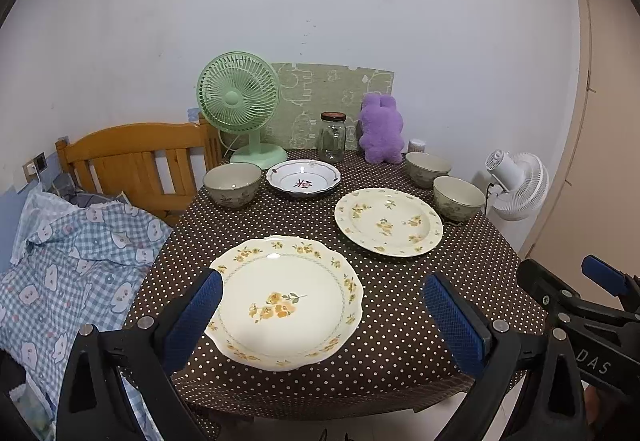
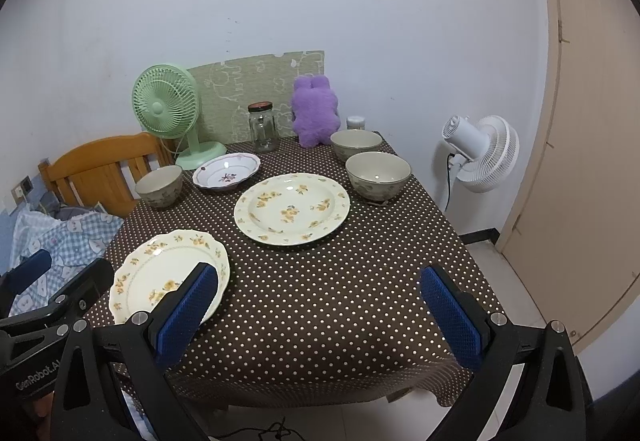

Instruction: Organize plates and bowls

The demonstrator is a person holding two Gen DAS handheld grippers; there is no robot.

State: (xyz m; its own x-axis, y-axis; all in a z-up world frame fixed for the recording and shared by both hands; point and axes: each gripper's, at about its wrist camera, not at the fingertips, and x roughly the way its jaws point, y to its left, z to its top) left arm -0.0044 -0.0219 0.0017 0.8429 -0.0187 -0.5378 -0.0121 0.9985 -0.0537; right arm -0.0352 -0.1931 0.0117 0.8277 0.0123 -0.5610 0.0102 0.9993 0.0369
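Note:
A scalloped cream plate (image 1: pixel 284 301) (image 2: pixel 168 277) with yellow flowers lies near the front left of the brown dotted table (image 1: pixel 400 321) (image 2: pixel 320 301). My left gripper (image 1: pixel 323 281) hovers open just above and in front of it, holding nothing. A round flowered plate (image 1: pixel 388 221) (image 2: pixel 292 207) sits mid-table. Behind it is a small white dish (image 1: pixel 303 177) (image 2: pixel 227 171) with a red motif. One grey-green bowl (image 1: pixel 232 185) (image 2: pixel 159 185) stands at the left, and two bowls (image 1: pixel 458 197) (image 2: pixel 378 175) at the right. My right gripper (image 2: pixel 319 273) is open and empty over the front of the table.
Along the back edge stand a green fan (image 1: pixel 238 97), a glass jar (image 1: pixel 332 137) and a purple plush toy (image 1: pixel 381 129). A white fan (image 2: pixel 480 153) stands off the table's right side. A wooden headboard (image 1: pixel 132 157) and checked bedding (image 1: pixel 72 261) lie to the left.

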